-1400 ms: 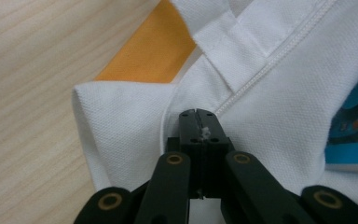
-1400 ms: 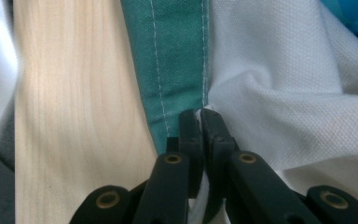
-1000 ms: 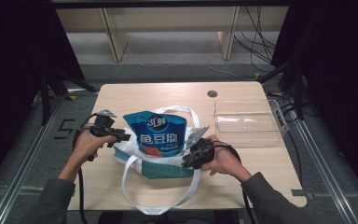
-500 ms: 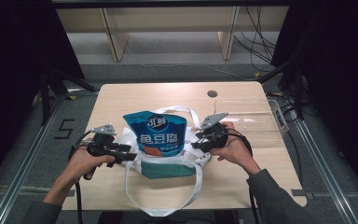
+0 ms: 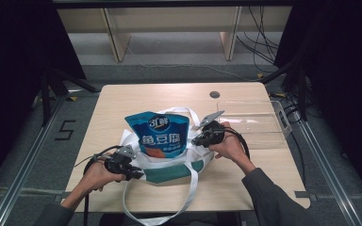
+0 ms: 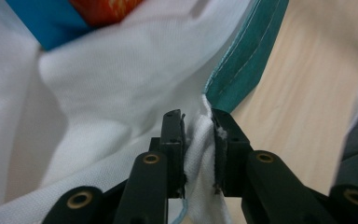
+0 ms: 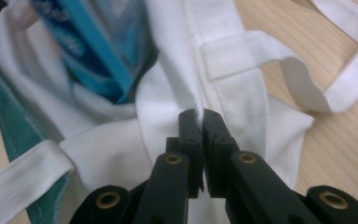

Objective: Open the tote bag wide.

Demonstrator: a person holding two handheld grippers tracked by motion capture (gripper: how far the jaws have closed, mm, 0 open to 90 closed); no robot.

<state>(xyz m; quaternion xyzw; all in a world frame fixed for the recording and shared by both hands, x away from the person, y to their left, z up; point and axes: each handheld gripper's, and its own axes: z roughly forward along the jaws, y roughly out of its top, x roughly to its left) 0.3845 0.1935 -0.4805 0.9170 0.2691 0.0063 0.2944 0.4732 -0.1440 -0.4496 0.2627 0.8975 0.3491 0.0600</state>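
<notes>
A white tote bag [image 5: 169, 162] with a teal panel and long white straps lies on the wooden table [image 5: 122, 99]. A blue snack pouch [image 5: 159, 133] stands half inside its mouth. My left gripper [image 5: 139, 174] is at the bag's near-left edge, shut on a fold of white fabric [image 6: 200, 140] beside the teal hem [image 6: 247, 60]. My right gripper [image 5: 195, 140] is at the bag's right rim, shut on the white cloth [image 7: 200, 100] by a strap seam. The pouch [image 7: 98, 42] sits just left of that grip.
A clear plastic tray [image 5: 254, 123] lies on the table's right side, just behind the right hand. A small dark hole [image 5: 214, 94] marks the tabletop at the back. Loose white straps [image 5: 188, 197] hang over the near table edge. Shelving stands beyond the table.
The left gripper has come down toward the near-left of the bag, and the right gripper has lifted away from the near edge to the bag's right rim. The bag mouth is spread wider.
</notes>
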